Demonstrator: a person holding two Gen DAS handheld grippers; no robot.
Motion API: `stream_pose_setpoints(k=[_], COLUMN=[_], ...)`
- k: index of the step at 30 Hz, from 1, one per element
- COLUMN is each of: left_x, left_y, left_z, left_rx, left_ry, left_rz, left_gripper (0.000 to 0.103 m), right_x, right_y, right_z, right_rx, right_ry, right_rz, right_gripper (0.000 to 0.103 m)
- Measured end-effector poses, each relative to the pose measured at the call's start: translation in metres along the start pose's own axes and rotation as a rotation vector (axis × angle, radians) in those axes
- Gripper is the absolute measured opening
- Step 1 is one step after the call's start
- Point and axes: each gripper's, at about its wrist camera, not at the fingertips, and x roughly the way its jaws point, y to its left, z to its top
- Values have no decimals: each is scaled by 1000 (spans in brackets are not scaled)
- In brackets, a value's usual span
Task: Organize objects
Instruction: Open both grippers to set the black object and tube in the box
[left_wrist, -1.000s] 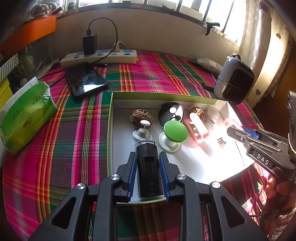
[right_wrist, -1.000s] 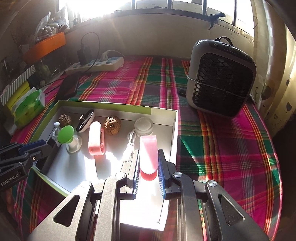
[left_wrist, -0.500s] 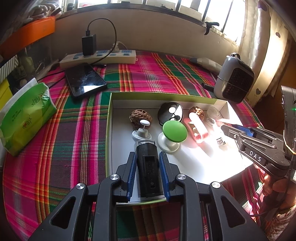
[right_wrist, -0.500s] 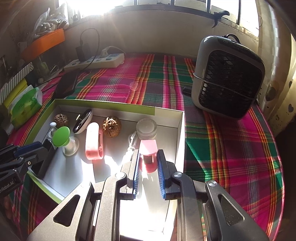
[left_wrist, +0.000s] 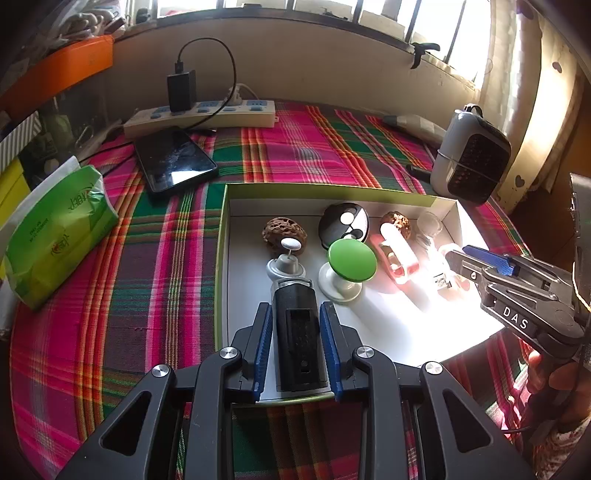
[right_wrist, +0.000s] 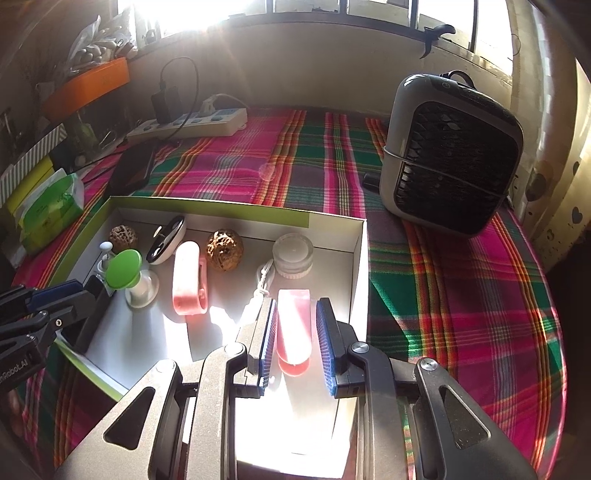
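Note:
A white box with a green rim (left_wrist: 334, 191) (right_wrist: 207, 211) lies on the plaid cloth. It holds two walnuts (left_wrist: 284, 234), a black-and-white case (left_wrist: 343, 223), a green-capped stand (left_wrist: 351, 260), a pink clip (right_wrist: 188, 280) and a clear jar (right_wrist: 293, 254). My left gripper (left_wrist: 295, 314) stands over the box's near edge with a black device (left_wrist: 297, 339) between its pads. My right gripper (right_wrist: 294, 325) stands at the box's right end with a pink tube (right_wrist: 293, 332) between its pads, with small gaps on both sides.
A grey fan heater (right_wrist: 454, 155) stands right of the box. A power strip (left_wrist: 199, 114), a black phone (left_wrist: 175, 158) and a green tissue pack (left_wrist: 55, 229) lie to the back and left.
My right gripper has moved into the box with the pink tube and its jaws have widened around it. The left gripper has hardly moved.

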Motion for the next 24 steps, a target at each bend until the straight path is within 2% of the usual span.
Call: stream_pose_setpoints(k=[13, 24], left_x=[-20, -45], left_y=[-11, -29], left_z=[-8, -30], left_rx=[24, 59], left_ry=[-42, -79], left_rz=[7, 34], left_gripper=[25, 25], right_x=[-27, -58], right_y=[8, 19], right_z=[-14, -39], right_rx=[27, 53], right_ry=[-44, -72], right_rz=[23, 38], right_gripper=[30, 31])
